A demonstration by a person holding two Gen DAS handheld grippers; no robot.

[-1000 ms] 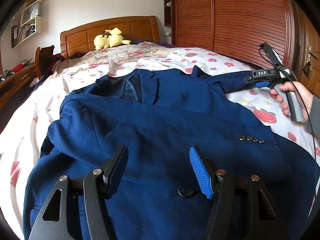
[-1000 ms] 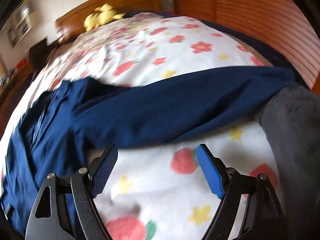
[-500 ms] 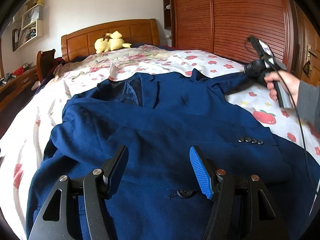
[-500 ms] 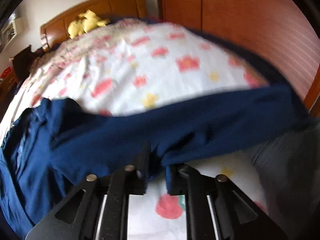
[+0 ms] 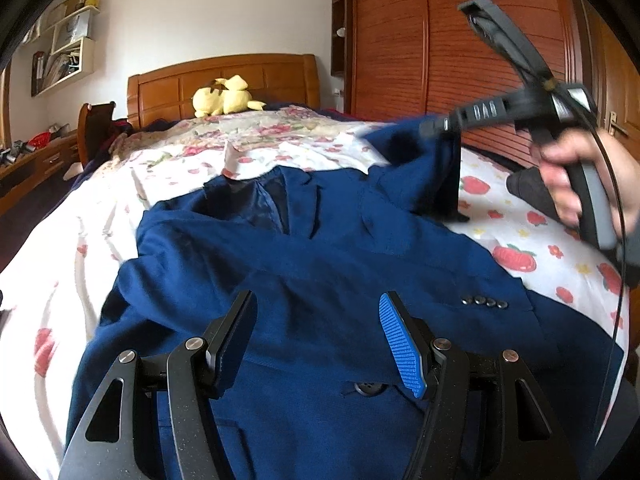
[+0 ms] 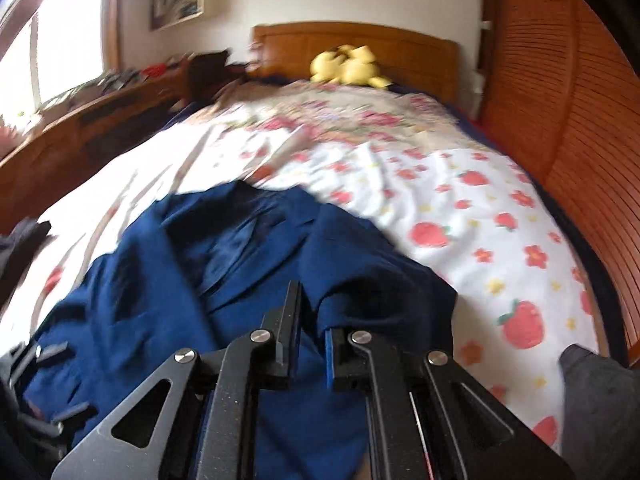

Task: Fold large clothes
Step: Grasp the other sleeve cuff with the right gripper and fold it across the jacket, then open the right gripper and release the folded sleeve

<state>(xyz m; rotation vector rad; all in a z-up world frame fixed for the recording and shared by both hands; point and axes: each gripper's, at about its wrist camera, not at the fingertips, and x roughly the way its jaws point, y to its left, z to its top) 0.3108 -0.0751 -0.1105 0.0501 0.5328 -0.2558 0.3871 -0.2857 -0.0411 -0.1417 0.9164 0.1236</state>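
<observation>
left wrist view: your left gripper (image 5: 320, 340) hangs over the lower front of the navy blazer (image 5: 304, 280), its fingers (image 5: 402, 344) spread wide with nothing between them. the blazer lies front up across the bed (image 5: 100, 216), collar toward 12 o'clock, on a white sheet printed with strawberries. a dark front button (image 5: 365, 388) shows between the fingers at 6 o'clock, and a row of four cuff buttons (image 5: 485, 302) sits on the folded sleeve at 3 o'clock. at 2 o'clock your right hand (image 5: 580, 184) grips the handle of the right gripper (image 5: 434, 128), which holds the other sleeve (image 5: 424, 168) lifted clear of the sheet; the cloth there is blurred. a yellow plush toy (image 5: 224, 96) rests against the wooden headboard (image 5: 224, 80) at 12 o'clock, and a wooden wardrobe (image 5: 440, 40) stands at 1 o'clock.

right wrist view: your right gripper (image 6: 312, 344) has its fingers (image 6: 290, 328) drawn narrow, pinching a fold of the blazer's sleeve (image 6: 360, 292). the rest of the blazer (image 6: 168, 280) spreads toward 9 o'clock over the bed (image 6: 500, 220). the plush toy (image 6: 348, 66) sits at 12 o'clock by the headboard (image 6: 420, 48). the frame is motion-blurred, so the exact point of grip on the cloth cannot be told.
</observation>
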